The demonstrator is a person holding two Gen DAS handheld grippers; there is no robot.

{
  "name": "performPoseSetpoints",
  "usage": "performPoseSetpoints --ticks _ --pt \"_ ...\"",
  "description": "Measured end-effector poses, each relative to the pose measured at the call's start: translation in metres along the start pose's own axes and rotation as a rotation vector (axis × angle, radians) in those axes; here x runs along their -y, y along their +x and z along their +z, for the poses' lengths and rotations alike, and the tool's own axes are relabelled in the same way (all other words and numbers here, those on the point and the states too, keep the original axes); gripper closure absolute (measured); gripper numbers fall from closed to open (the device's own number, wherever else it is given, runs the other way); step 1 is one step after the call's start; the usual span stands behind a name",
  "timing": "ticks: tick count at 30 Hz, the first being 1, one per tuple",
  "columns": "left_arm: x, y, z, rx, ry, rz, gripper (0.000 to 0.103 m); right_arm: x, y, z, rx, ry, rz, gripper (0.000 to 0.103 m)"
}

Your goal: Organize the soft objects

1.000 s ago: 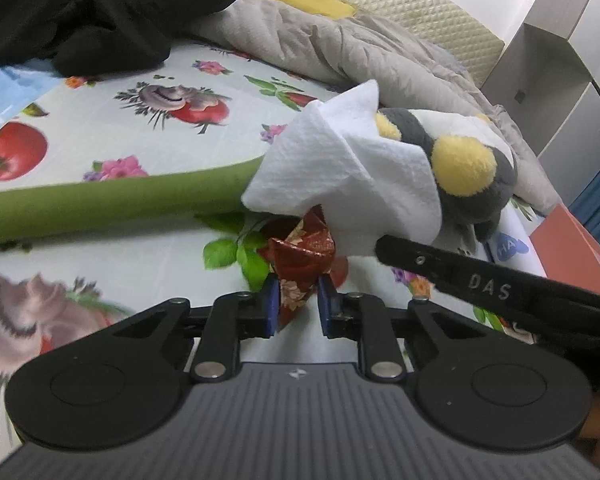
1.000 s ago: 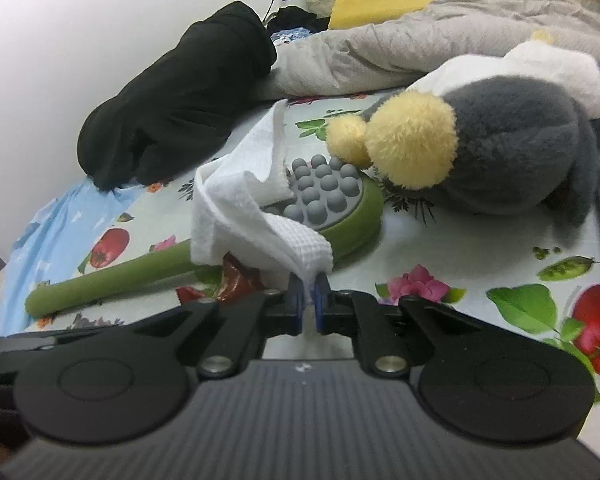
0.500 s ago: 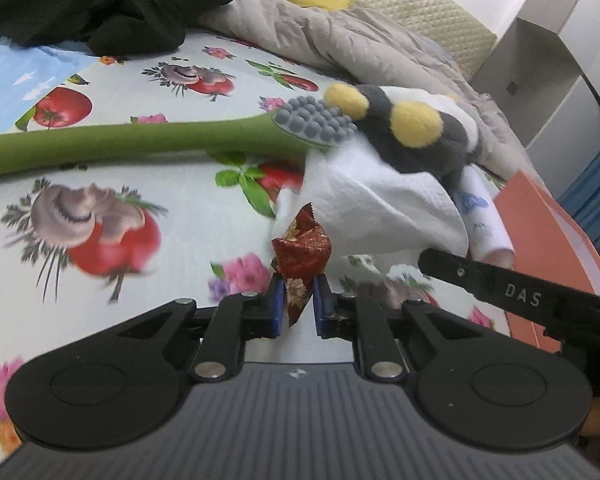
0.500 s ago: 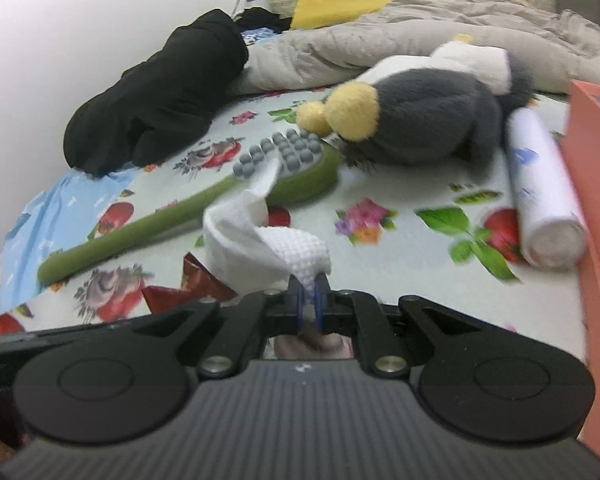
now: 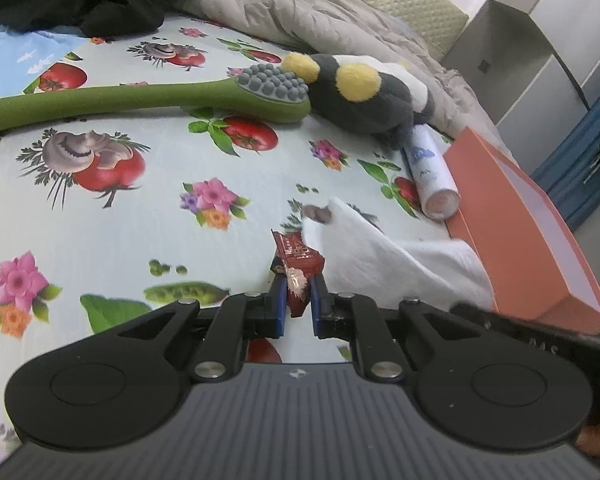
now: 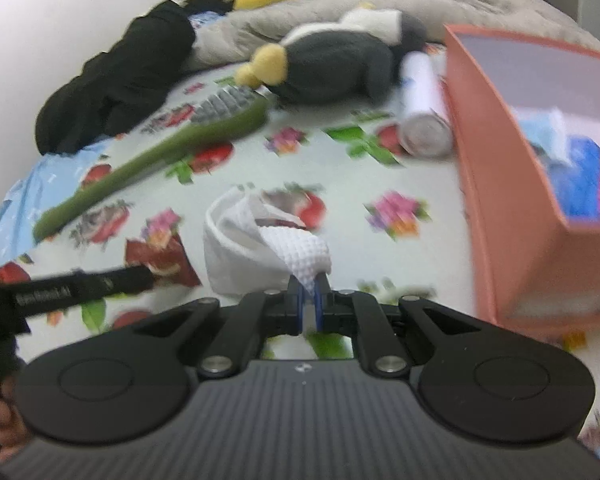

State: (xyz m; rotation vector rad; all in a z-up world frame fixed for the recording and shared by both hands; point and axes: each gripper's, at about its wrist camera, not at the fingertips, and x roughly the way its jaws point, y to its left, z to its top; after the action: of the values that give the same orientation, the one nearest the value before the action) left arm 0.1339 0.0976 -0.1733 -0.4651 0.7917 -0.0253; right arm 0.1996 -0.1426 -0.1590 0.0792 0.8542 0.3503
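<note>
Beside the orange box (image 6: 512, 216) on the bed, my left claw (image 5: 298, 300) is closing on a red wrapper (image 5: 296, 256) and my right claw (image 6: 309, 294) pinches a white cloth (image 6: 256, 248); both should clear the box's rim before release.

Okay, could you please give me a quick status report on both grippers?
Left gripper closing on red wrapper. Right gripper shut on white cloth. Orange box ahead, path unobstructed.

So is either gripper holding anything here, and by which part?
Both are. The left gripper, jaws closing, pinches the red wrapper by its lower end. The right gripper is shut on a corner of the white cloth.
</note>
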Motion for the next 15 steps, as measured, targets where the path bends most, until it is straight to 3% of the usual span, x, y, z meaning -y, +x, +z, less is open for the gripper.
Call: performPoseSetpoints --ticks 5,8,9,10,11,15 --pt "0.000 -0.005 -0.009 -0.028 -0.030 -0.013 0.087 0.010 -0.017 -0.020 -0.030 0.012 -0.010 0.092" --pt "-0.001 -0.005 -0.012 -0.036 -0.035 -0.006 0.068 0.010 -0.026 -0.023 -0.022 0.005 -0.002 0.088" --pt "-0.002 -0.005 -0.012 -0.035 -0.037 0.002 0.052 0.009 -0.029 -0.023 -0.022 -0.004 -0.007 0.085" --pt "-0.003 -0.006 -0.012 -0.032 -0.040 0.012 0.043 0.007 -0.031 -0.022 -0.019 -0.011 -0.014 0.076" --pt "-0.003 -0.008 -0.012 -0.022 -0.040 0.015 0.042 0.006 -0.034 -0.022 -0.014 -0.018 -0.019 0.063" --pt "-0.003 -0.010 -0.010 -0.020 -0.014 0.013 0.039 -0.001 -0.049 -0.014 0.009 -0.069 -0.042 0.045"
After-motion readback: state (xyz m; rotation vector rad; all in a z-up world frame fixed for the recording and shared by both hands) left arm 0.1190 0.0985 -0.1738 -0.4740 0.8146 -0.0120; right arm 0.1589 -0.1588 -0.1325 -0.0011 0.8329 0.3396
